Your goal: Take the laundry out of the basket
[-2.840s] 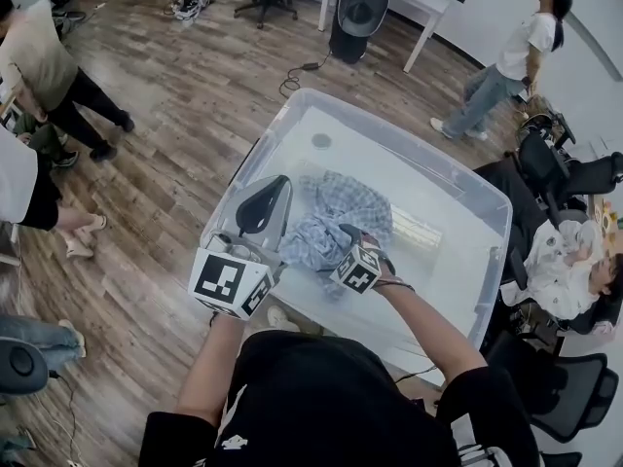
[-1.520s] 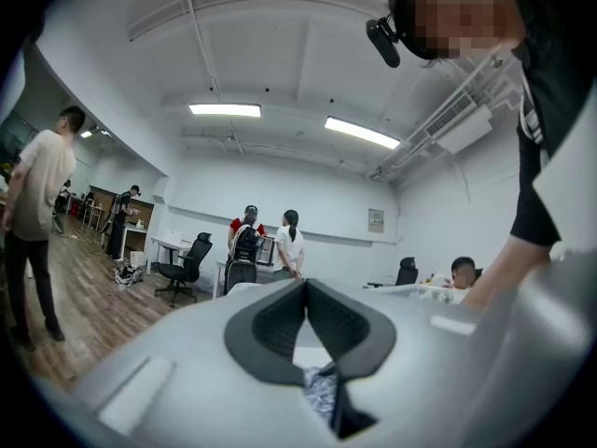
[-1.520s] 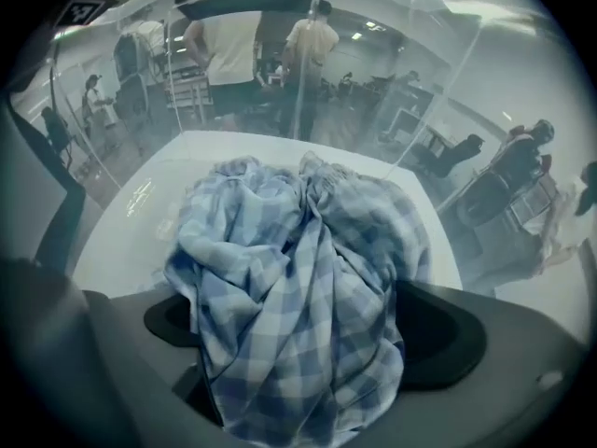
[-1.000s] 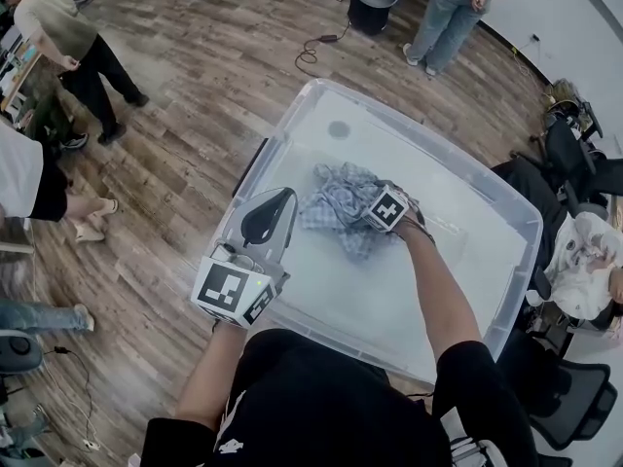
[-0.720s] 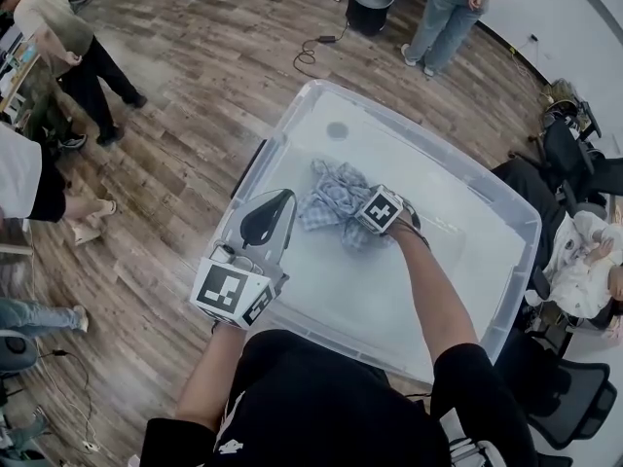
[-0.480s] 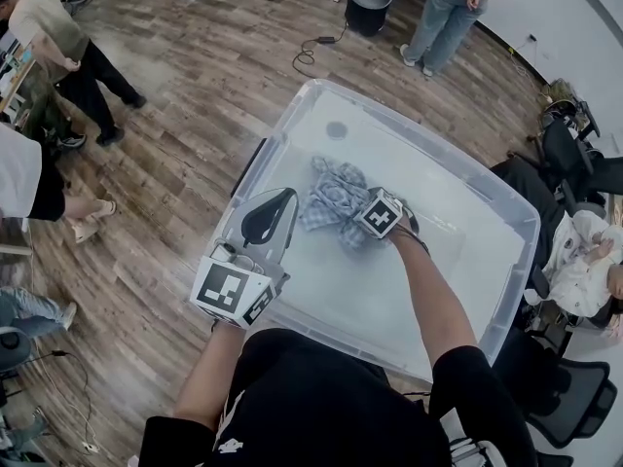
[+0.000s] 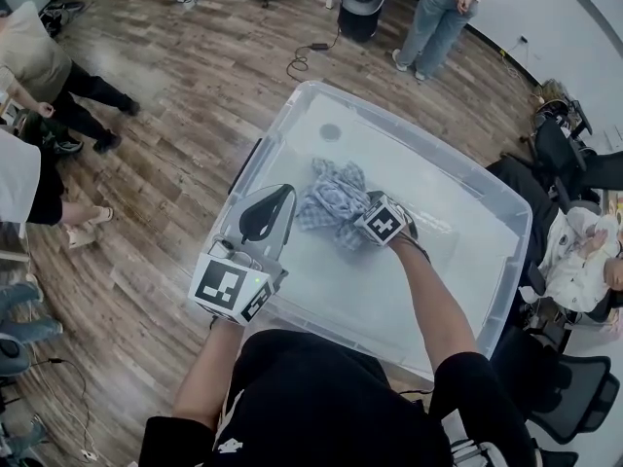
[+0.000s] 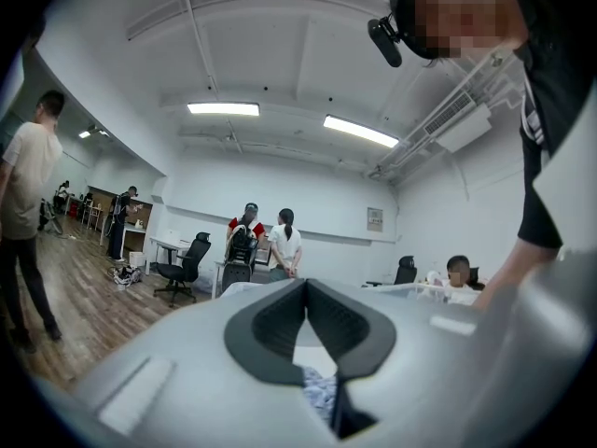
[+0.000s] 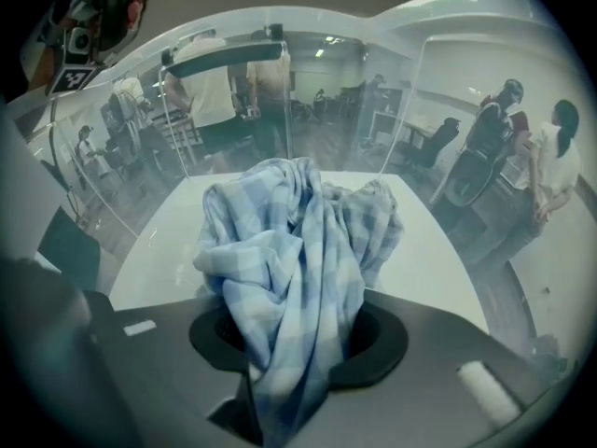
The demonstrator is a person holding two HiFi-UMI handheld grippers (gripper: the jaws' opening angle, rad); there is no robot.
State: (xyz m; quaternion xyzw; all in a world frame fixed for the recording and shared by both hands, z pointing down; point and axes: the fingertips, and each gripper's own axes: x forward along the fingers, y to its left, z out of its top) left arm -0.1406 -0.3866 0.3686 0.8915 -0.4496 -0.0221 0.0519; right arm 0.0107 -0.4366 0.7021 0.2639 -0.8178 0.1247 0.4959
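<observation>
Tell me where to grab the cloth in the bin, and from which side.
Grip the bunched fold atop the cloth, coming steeply down from the near side: it's heaped in the bin, no flat edge free. The right gripper has just closed its jaws on that fold.

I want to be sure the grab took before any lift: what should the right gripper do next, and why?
Probably lift straight up, slowly. The right gripper has just been closing its jaws, and they now pinch a fold of the checked cloth. The rest of the cloth lies bunched on the floor of the bin, well below its rim, so it has to rise to clear the walls.
</observation>
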